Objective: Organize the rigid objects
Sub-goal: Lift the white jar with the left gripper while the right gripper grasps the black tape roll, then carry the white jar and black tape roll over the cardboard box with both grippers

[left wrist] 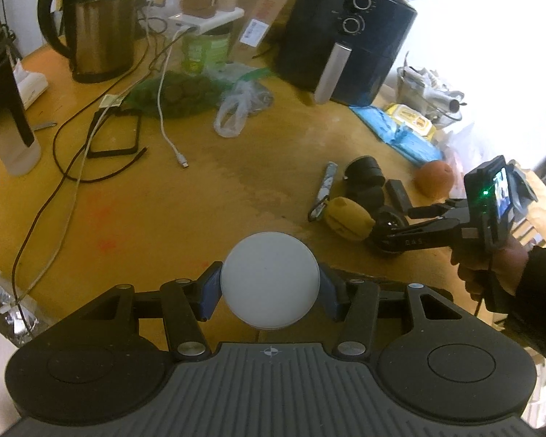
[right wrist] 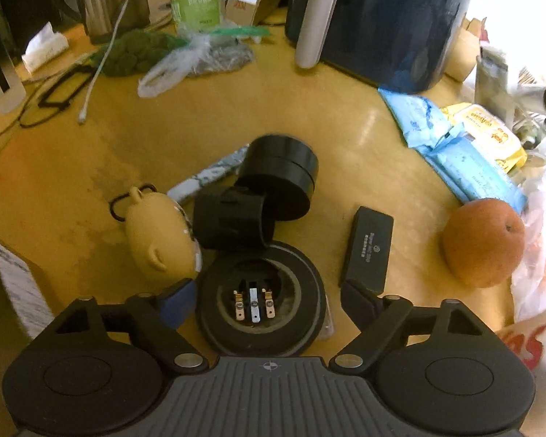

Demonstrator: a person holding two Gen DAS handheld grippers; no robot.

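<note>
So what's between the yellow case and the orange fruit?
In the right wrist view: two black cylinders, the round black base and a flat black box between yellow case and fruit.

Left tongs [left wrist: 270,286] clamped; right tongs [right wrist: 264,300] seemingly agape.

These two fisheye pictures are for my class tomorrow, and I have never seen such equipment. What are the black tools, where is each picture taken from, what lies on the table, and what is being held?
A person holds a two-finger gripper in each hand; each carries a camera looking along its fingers. In the left camera's view, the left gripper clamps a white round disc; the right gripper shows at the side. In the right camera's view, the right gripper stands open around a black ring-shaped base with metal contacts, not pressing it. On the wooden table lie a yellow figurine, black round containers, a small black box and a round orange-brown fruit.
</note>
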